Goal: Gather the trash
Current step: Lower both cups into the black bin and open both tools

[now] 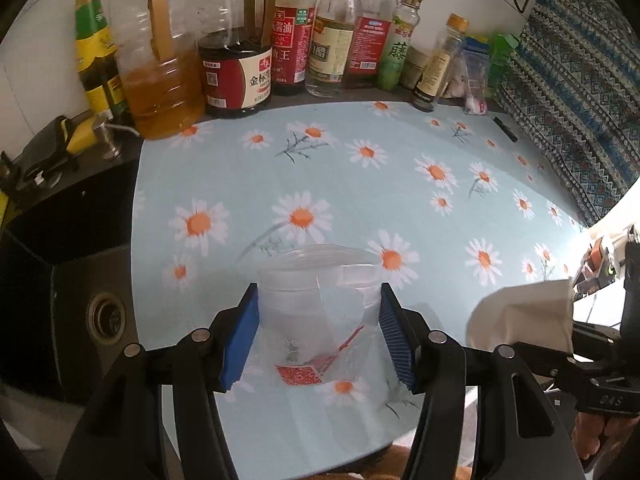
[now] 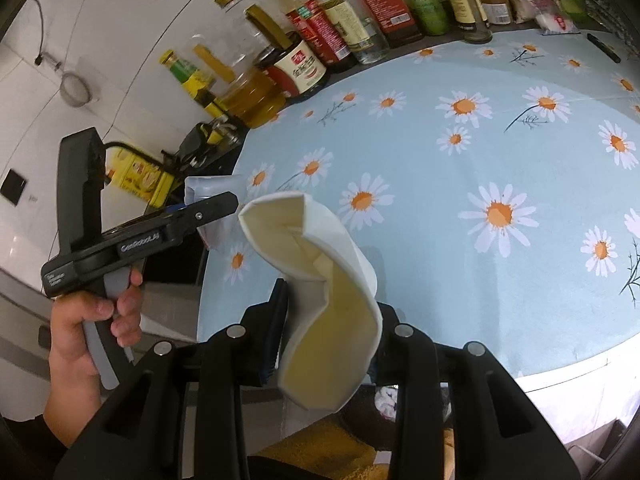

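The left gripper [image 1: 318,336] has its blue fingers [image 1: 240,340] clamped on a clear plastic bag [image 1: 316,304] at the near edge of the bench [image 1: 360,184]. The right gripper [image 2: 324,332] pinches a crumpled paper cup [image 2: 320,280]. Hold both firmly and lift straight; the sauce bottles [image 1: 256,68] stand well apart, so nothing blocks the way.

Round surface [image 1: 360,200] under a pale blue cloth printed with white-and-orange daisies. Along its far edge, a row of glass and plastic condiment bottles [image 1: 332,40] against a white tiled wall [image 2: 100,40]. Dark sink [image 1: 80,280] with round metal drain [image 1: 105,315] just beside the surface, steel soap pump [image 1: 110,136] at its rim. Blue zigzag-patterned fabric [image 1: 580,100] on the other side. Small metal strainer [image 2: 74,88] hangs on the wall. Bright glare at the near edge.
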